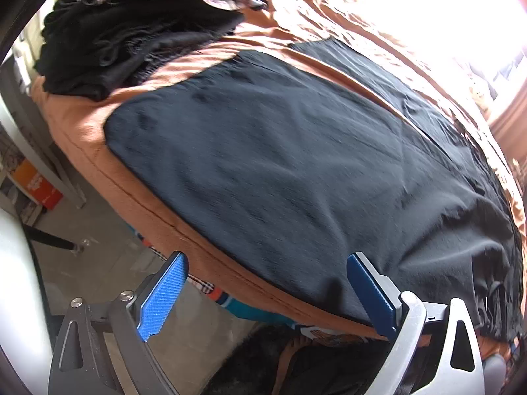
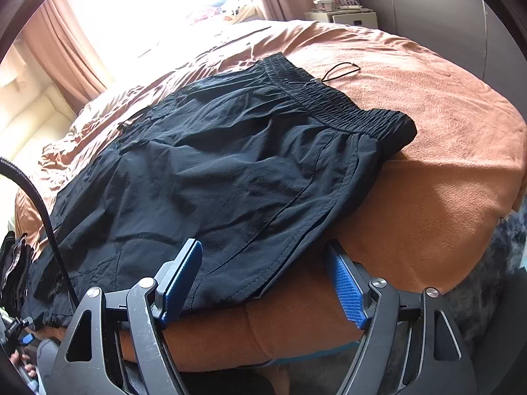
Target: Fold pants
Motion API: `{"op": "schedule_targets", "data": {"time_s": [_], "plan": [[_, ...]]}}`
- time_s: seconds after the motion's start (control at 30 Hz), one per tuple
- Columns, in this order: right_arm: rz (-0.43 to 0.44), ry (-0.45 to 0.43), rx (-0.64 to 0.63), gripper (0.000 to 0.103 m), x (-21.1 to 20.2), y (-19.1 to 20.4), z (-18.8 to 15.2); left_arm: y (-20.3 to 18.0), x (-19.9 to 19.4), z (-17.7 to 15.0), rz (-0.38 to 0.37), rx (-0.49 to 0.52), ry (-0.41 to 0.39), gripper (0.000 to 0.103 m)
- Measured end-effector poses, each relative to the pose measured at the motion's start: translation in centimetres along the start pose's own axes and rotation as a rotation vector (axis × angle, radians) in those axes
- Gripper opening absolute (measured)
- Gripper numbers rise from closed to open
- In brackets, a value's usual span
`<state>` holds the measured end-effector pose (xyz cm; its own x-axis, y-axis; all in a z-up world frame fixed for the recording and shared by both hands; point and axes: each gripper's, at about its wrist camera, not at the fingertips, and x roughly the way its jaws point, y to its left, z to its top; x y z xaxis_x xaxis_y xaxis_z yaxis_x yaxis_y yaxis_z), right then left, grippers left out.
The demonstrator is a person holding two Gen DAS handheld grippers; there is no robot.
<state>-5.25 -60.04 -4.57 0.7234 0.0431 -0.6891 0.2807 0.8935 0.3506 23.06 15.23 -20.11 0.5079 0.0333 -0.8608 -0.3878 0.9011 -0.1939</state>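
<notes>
Both claws stood wide and empty, the left gripper (image 1: 266, 291) and right gripper (image 2: 265, 279), at the near edge of the black pants (image 2: 214, 171) spread flat on the bed (image 2: 444, 171). No fold seemed started; the next move probably needed a grip on the near edge.

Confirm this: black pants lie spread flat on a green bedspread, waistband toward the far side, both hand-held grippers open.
One thing is wrong: the bedspread is orange-brown, not green, as the right wrist view shows. The rest holds: the black pants lie spread, and the right hand-held gripper and left hand-held gripper are open.

Orange-covered bed (image 2: 444, 105), bright curtained window (image 2: 148, 6), white nightstand (image 2: 349, 19)
</notes>
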Motion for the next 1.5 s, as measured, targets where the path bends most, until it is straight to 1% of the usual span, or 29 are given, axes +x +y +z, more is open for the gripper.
{"op": "schedule_targets", "data": {"time_s": [0.03,0.1,0.13,0.17,0.27,0.33,0.4,0.47,0.53,0.63,0.67,0.7,0.73,0.77,0.8,0.83,0.87,0.93,1.03,1.07,1.1,1.13,1.17,1.2,1.3,1.4,1.5], "plan": [[-0.007,0.005,0.004,0.076,0.2,-0.1,0.2,0.4,-0.1,0.1,-0.011,-0.024,-0.013,0.096],[-0.013,0.014,0.019,0.076,0.5,-0.7,0.4,1.1,-0.1,0.4,-0.081,-0.08,-0.027,0.096],[-0.014,0.02,0.026,0.076,0.8,-1.0,0.5,1.4,-0.1,0.5,-0.088,-0.103,-0.031,0.096],[-0.012,0.026,0.03,0.076,1.1,-1.2,0.6,1.5,-0.1,0.6,-0.077,-0.106,-0.036,0.096],[-0.012,0.024,0.031,0.076,1.5,-1.1,0.9,1.3,-0.2,0.8,-0.036,-0.071,-0.071,0.096],[-0.014,0.018,0.027,0.076,1.7,-1.0,1.2,1.8,-0.2,0.8,-0.038,-0.087,-0.082,0.096],[-0.012,0.018,0.029,0.076,2.1,-1.1,1.6,2.4,0.2,1.1,-0.045,-0.102,-0.063,0.096],[-0.004,0.016,0.049,0.076,2.5,-1.4,1.9,2.8,0.6,1.7,-0.035,-0.093,-0.059,0.096],[0.005,0.01,0.066,0.076,2.8,-1.8,2.4,2.8,0.8,2.0,-0.065,-0.084,-0.071,0.096],[0.008,0.0,0.063,0.076,3.1,-1.9,2.8,3.3,0.7,2.3,-0.113,-0.109,-0.095,0.096],[0.009,-0.001,0.063,0.072,3.2,-1.9,3.0,3.5,0.6,2.5,-0.121,-0.121,-0.104,0.092],[0.008,-0.005,0.064,0.064,3.2,-1.9,3.0,3.7,0.6,2.7,-0.123,-0.134,-0.113,0.081],[0.001,-0.007,0.064,0.043,3.3,-2.0,3.2,3.8,0.5,2.9,-0.122,-0.145,-0.119,0.074],[-0.013,-0.002,0.069,0.027,3.3,-2.2,3.3,4.1,0.4,3.1,-0.121,-0.159,-0.126,0.065],[-0.017,-0.003,0.081,0.021,3.2,-2.4,3.4,4.4,0.3,3.1,-0.129,-0.172,-0.129,0.061],[-0.002,-0.012,0.101,0.012,3.0,-2.9,3.5,4.6,0.4,3.2,-0.14,-0.186,-0.13,0.06],[0.011,-0.021,0.117,0.009,2.7,-3.2,3.5,4.9,0.5,3.3,-0.144,-0.196,-0.128,0.059],[0.026,-0.046,0.135,0.006,1.9,-3.9,3.6,5.2,0.7,3.4,-0.136,-0.198,-0.132,0.059],[0.046,-0.085,0.146,0.003,0.6,-4.6,3.7,5.2,0.6,3.7,-0.106,-0.174,-0.157,0.059],[0.054,-0.095,0.148,0.003,0.2,-4.8,3.7,5.2,0.7,4.0,-0.091,-0.166,-0.162,0.053],[0.057,-0.103,0.148,0.003,-0.1,-4.8,3.8,5.2,0.7,4.2,-0.073,-0.162,-0.166,0.042],[0.059,-0.11,0.149,0.003,-0.3,-4.9,3.9,5.2,0.7,4.5,-0.058,-0.164,-0.168,0.035],[0.065,-0.116,0.152,0.003,-0.6,-5.0,4.0,5.5,0.5,4.7,-0.057,-0.173,-0.17,0.021],[0.071,-0.121,0.156,0.003,-0.8,-5.0,4.1,5.7,0.4,4.9,-0.064,-0.185,-0.174,0.013],[0.081,-0.128,0.155,0.003,-1.4,-5.1,4.4,5.9,-0.8,5.4,-0.064,-0.198,-0.212,0.007],[0.08,-0.133,0.149,0.003,-1.6,-5.0,4.6,5.1,-2.6,6.3,-0.046,-0.169,-0.274,0.007],[0.084,-0.135,0.154,0.003,-1.6,-5.1,4.9,4.2,-4.0,7.4,-0.034,-0.153,-0.318,0.005]]}}
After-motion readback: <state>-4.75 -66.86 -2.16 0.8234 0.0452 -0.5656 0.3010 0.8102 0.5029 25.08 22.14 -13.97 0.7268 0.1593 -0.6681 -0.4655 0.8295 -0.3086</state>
